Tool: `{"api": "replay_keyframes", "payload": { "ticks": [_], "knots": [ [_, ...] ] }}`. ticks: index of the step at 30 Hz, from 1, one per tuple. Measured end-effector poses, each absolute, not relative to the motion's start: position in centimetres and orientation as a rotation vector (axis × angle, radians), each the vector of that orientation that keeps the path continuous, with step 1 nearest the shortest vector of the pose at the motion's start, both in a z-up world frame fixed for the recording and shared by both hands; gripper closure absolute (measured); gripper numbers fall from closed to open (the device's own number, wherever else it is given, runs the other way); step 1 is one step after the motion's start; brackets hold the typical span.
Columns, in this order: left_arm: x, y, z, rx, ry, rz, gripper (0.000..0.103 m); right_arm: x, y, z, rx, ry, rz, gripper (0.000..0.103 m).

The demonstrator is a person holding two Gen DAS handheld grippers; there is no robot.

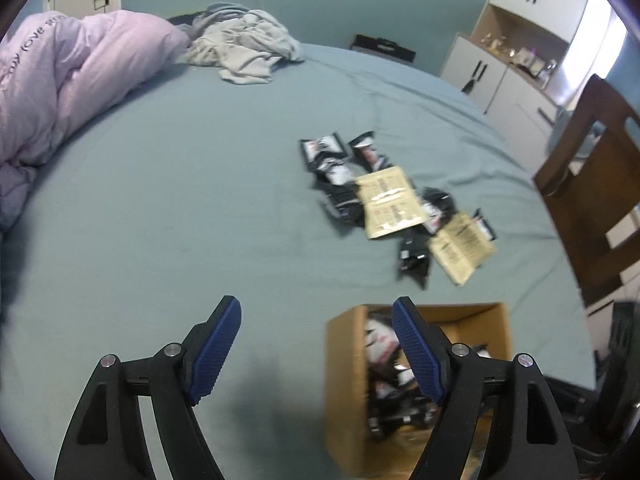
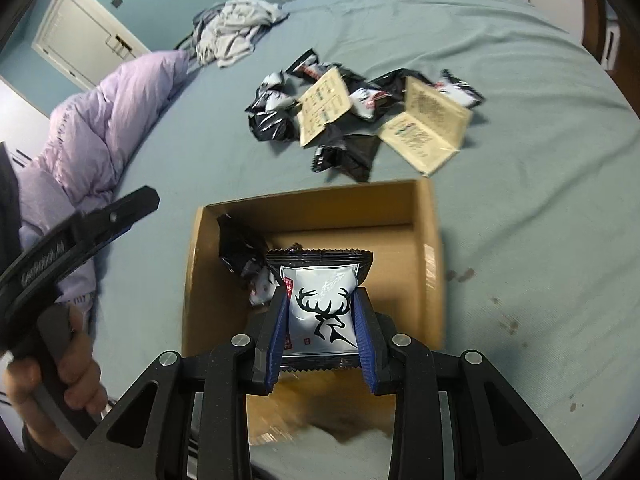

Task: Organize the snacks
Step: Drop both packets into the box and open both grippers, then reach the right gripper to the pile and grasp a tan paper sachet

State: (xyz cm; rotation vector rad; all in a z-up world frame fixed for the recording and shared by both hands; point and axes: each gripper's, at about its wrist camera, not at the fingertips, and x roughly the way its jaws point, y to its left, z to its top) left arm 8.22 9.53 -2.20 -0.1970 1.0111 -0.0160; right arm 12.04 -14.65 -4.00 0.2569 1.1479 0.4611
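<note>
Over the box: the right gripper [image 2: 322, 312] hangs above the open brown cardboard box [image 2: 428, 240] on the grey-blue bed sheet [image 2: 520, 160], pointing steeply down into it.
Right gripper state: its blue ribbed pads are closed on a silver-white snack packet with a black stag print and dark serrated ends [image 2: 320, 300]; one pad presses each side edge.
Packet axis: the packet's long axis runs away from the wrist camera, along the fingers, with its far serrated end over the box floor.
Key relation: the held packet lies directly above the box interior, inside the line of the walls, so the judged next move is a short drop or lowering, not a sideways carry.
Box contents: a few dark and white packets [image 2: 244, 256] already lie against the box's left wall; the right part of the floor shows bare.
Left gripper state: the left gripper [image 1: 316, 320] stands wide apart with nothing between its pads, aimed at bare sheet just left of the box.
Left hand: a hand [image 2: 60, 376] holds that tool at the left edge of the right wrist view.
Loose pile: a heap of black-and-white snack packets and two flat beige sachets [image 1: 388, 200] lies on the sheet beyond the box's far wall.
Nearer hand: the empty left gripper seems the freer one to reach the pile next.
Risk: released high, the light packet could land on the wall.
</note>
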Motion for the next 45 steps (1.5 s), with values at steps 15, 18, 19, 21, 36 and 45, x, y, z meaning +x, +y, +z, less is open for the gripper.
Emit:
{"api": "replay_keyframes", "payload": {
  "ticks": [15,18,19,21,36,45],
  "knots": [
    [7.9,10.4,-3.0,-0.177,1.039,0.024,0.024,14.6,-11.5,-6.1,0.374,1.232,0.443,0.060],
    [7.6,10.1,-2.8,-0.154,1.025,0.032,0.024,14.1,-12.9,-5.5,0.347,1.220,0.421,0.049],
    [7.5,9.9,-2.8,-0.142,1.023,0.033,0.024,13.8,-13.4,-5.0,0.338,1.201,0.416,0.049],
    [7.3,9.7,-2.9,-0.124,1.024,0.035,0.024,13.1,-14.7,-4.1,0.316,1.165,0.402,0.049],
    [5.1,7.1,0.6,0.018,0.671,0.108,0.000,7.5,-24.5,0.4,0.105,0.886,0.028,0.040],
    [6.1,4.1,-0.5,0.096,0.762,-0.015,0.000,8.7,-26.2,-2.1,0.196,0.992,0.011,0.040]
  ]
}}
